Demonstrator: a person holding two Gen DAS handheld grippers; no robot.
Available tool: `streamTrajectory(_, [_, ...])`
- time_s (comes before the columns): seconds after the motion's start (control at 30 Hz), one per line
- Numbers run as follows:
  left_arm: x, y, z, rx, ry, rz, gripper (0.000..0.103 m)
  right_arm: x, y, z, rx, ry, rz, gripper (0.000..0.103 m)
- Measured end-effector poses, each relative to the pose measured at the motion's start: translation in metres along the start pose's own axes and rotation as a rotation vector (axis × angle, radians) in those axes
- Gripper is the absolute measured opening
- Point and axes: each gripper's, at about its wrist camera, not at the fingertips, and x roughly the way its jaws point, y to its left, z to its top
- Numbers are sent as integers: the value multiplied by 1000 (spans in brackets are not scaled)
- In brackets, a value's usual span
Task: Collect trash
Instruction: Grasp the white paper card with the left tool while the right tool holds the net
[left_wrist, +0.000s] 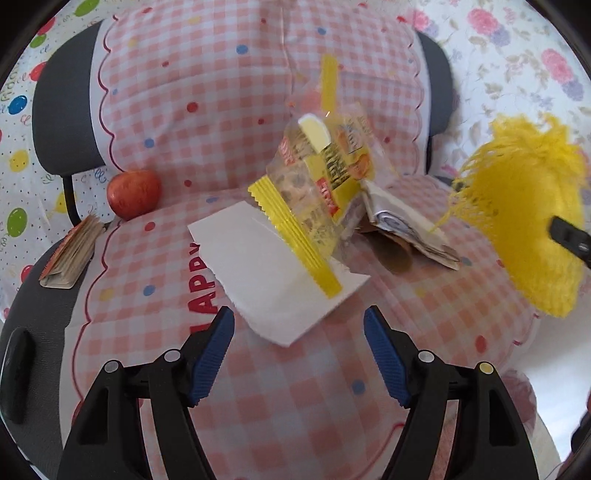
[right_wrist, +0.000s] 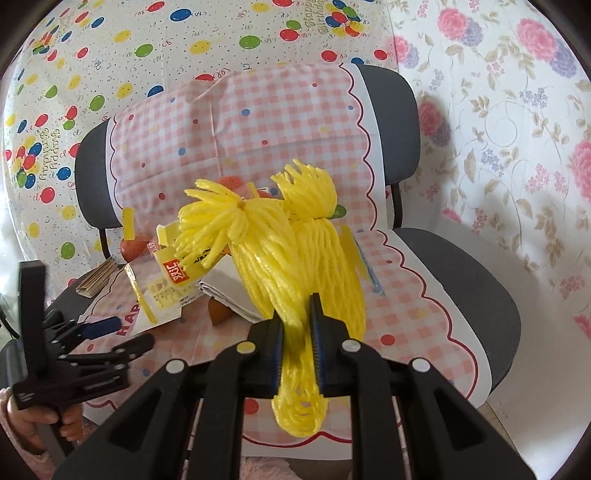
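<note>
My right gripper (right_wrist: 297, 314) is shut on a yellow foam fruit net (right_wrist: 295, 243), which hangs above the chair seat; the net (left_wrist: 524, 221) also shows at the right of the left wrist view. A clear and yellow snack wrapper (left_wrist: 317, 192) stands tilted on a white sheet of paper (left_wrist: 266, 280) on the pink checked cloth (left_wrist: 295, 387). My left gripper (left_wrist: 298, 314) is open just in front of the paper's near edge, with nothing between its fingers. A folded newspaper (left_wrist: 402, 225) lies right of the wrapper, with a brown scrap (left_wrist: 395, 254) beside it.
A red apple (left_wrist: 135, 194) rests at the back left of the seat, and a small booklet (left_wrist: 70, 258) lies at its left edge. The grey chair (right_wrist: 480, 288) stands against balloon-print and floral sheets. A hand (right_wrist: 37, 428) holds the left gripper (right_wrist: 129, 334).
</note>
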Motion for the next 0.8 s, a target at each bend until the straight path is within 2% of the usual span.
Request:
streamTrajectory(0.2, [27, 0, 11, -18, 48, 38, 72, 3, -1, 0, 5, 6, 4, 13])
streamTrajectory(0.27, [29, 4, 12, -26, 48, 49, 65, 6, -2, 0, 6, 10, 5, 13])
streamTrajectory(0.37, [23, 15, 11, -48, 35, 7, 55, 8, -2, -1, 5, 14, 5, 13])
streamTrajectory(0.47, [17, 19, 9, -30, 14, -20, 31, 9, -1, -1, 7, 18, 5, 13])
streamTrajectory(0.53, [9, 21, 6, -13, -9, -9, 13, 9, 0, -2, 7, 20, 5, 13])
streamTrajectory(0.63, [-3, 28, 3, -21, -34, 0, 5, 7, 3, -2, 4, 21, 6, 13])
streamTrajectory(0.8, [-33, 50, 2, -84, -106, -28, 1, -2, 9, -2, -5, 0, 1, 13])
